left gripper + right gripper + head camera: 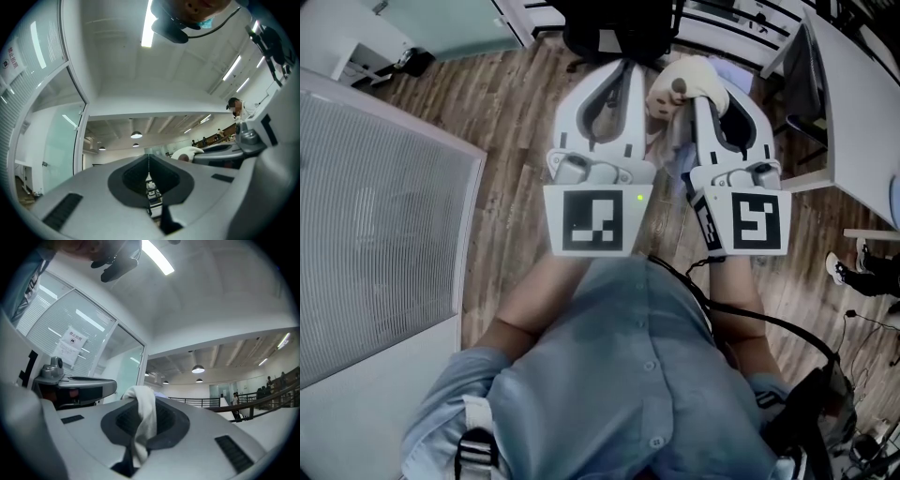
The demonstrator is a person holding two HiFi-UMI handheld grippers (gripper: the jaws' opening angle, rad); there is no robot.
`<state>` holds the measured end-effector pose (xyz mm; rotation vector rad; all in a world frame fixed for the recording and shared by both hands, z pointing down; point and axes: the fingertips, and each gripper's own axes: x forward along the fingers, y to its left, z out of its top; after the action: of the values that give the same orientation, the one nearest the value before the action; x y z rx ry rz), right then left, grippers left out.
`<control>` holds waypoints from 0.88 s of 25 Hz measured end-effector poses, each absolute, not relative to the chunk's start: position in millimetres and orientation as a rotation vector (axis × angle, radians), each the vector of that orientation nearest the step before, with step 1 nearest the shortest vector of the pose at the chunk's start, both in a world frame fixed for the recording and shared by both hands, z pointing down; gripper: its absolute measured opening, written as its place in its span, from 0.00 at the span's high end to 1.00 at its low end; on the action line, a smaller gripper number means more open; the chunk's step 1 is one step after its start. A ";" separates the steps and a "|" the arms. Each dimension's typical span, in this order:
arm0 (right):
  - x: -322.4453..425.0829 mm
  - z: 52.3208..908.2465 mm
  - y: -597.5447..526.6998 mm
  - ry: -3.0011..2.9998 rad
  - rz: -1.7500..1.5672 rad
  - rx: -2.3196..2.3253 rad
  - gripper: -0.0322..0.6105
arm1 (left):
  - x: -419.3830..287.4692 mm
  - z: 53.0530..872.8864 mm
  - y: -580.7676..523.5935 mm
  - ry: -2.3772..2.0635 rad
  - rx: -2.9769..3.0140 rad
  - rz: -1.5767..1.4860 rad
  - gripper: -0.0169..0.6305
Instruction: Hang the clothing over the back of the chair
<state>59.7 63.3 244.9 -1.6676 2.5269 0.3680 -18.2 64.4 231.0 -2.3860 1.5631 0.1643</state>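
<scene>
Out in front of the person's chest, above the wood floor point(502, 103), both grippers are held side by side and point toward the black chair point(614, 28) at the far edge of the head view. The right gripper point(710, 94) is clenched on a fold of the cream clothing point(143, 411), which bunches over its tips and hangs down between the jaws. The left gripper point(622, 70) has its jaws pressed together with nothing between them, just beside the cloth. The pick-up looks done: the garment is in hand and off any surface. What is left, as I judge it, is all of the hanging, since the cloth is not yet over the chair's back and nothing is draped there
</scene>
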 end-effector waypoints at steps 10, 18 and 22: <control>26.1 228.9 -9.2 2.500 0.386 -1.692 0.90 | -49.7 216.4 -8.7 1.516 -2.395 0.181 0.95; 16.2 231.5 -52.4 2.498 0.377 -1.707 0.90 | -54.1 224.0 -51.1 1.492 -2.426 0.173 0.95; 19.1 237.5 -71.5 2.502 0.378 -1.710 0.90 | -52.2 232.2 -71.7 1.501 -2.435 0.176 0.95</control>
<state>19.1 -71.5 237.5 -1.7104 2.5015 0.3781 -52.2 -71.7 232.2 -2.4349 1.5010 0.1759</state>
